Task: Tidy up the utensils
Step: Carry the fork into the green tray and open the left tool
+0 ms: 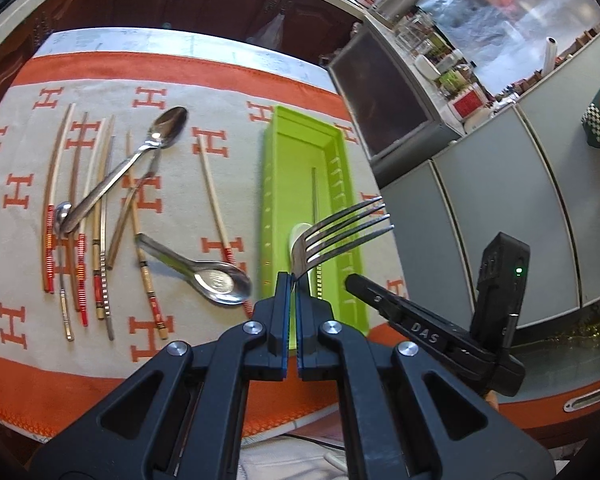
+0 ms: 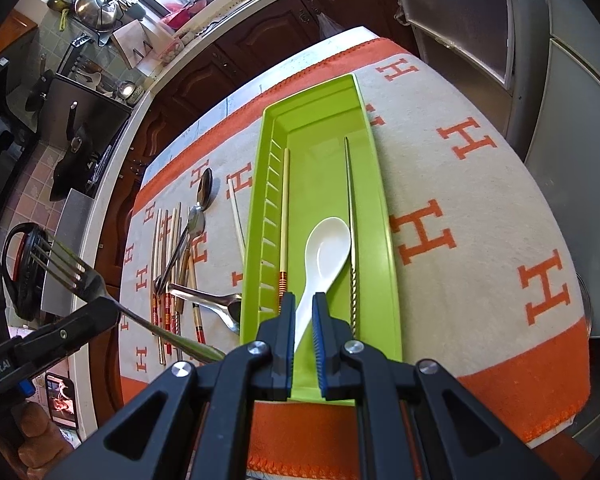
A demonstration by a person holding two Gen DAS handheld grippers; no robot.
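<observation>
My left gripper is shut on the neck of a metal fork, held in the air over the near end of the green tray with its tines pointing up and right. In the right wrist view, my right gripper is shut on the handle of a white spoon whose bowl lies inside the green tray. A wooden chopstick and a metal chopstick lie in the tray too. The fork and left gripper hang at the left.
Several chopsticks, a long metal spoon and a metal soup spoon lie loose on the orange-and-grey cloth left of the tray. Dark wooden cabinets stand behind the table, grey cabinets to the right. A hand holds the left gripper.
</observation>
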